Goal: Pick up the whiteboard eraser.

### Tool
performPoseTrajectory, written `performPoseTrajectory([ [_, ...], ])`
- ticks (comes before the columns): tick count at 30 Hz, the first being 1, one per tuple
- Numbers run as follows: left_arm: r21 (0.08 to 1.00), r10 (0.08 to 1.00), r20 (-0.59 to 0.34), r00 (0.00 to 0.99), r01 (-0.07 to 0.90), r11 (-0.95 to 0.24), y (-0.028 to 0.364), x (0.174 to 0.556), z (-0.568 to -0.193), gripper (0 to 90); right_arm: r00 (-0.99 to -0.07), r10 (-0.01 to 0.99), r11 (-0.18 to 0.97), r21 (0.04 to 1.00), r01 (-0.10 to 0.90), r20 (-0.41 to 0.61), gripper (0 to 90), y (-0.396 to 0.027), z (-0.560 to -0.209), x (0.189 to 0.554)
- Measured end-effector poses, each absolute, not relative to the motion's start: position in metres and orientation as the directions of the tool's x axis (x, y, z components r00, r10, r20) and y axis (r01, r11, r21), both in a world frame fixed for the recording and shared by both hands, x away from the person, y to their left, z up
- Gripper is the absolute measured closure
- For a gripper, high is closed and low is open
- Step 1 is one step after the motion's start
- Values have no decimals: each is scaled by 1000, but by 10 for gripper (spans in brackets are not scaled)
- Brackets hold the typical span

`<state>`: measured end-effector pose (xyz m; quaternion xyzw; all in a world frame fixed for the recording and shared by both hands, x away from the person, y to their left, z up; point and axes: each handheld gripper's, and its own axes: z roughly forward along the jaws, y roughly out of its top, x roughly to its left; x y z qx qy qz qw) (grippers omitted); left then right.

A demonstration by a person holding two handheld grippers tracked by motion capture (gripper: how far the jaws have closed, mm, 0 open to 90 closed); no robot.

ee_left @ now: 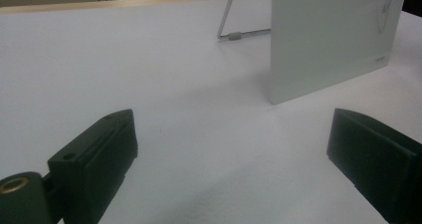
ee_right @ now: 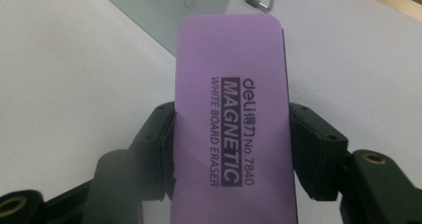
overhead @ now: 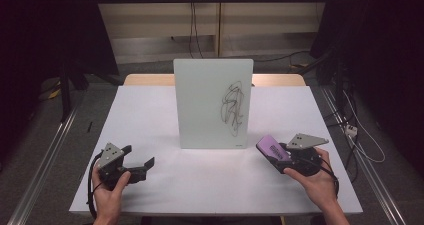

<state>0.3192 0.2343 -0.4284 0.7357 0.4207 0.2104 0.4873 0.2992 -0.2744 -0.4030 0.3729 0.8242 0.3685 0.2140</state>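
Note:
A small whiteboard [overhead: 213, 103] stands upright on a wire stand at the middle of the white table [overhead: 150, 110], with a black scribble [overhead: 233, 108] on its right half. My right gripper [overhead: 280, 152], at the board's lower right, is shut on a purple magnetic whiteboard eraser [overhead: 271, 147]; in the right gripper view the eraser [ee_right: 233, 119] sits lengthwise between the two pads [ee_right: 313, 152], pointing toward the board [ee_right: 164, 10]. My left gripper [overhead: 137, 161] rests low at the front left, open, with nothing between its fingers [ee_left: 99, 154]. The board's lower corner [ee_left: 328, 45] stands ahead of it.
The board's wire stand [ee_left: 234, 32] sticks out behind it. A wooden strip [overhead: 150, 79] edges the table's far side. Cables [overhead: 355, 135] lie on the floor to the right, and dark frames and rails flank both sides.

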Motion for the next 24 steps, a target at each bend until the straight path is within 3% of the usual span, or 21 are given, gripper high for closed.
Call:
performPoseTrajectory([
  [24, 890, 819, -104, 564, 420, -176, 231, 323, -429, 55, -644, 752, 423, 852, 309, -140, 419, -255, -392, 289],
])
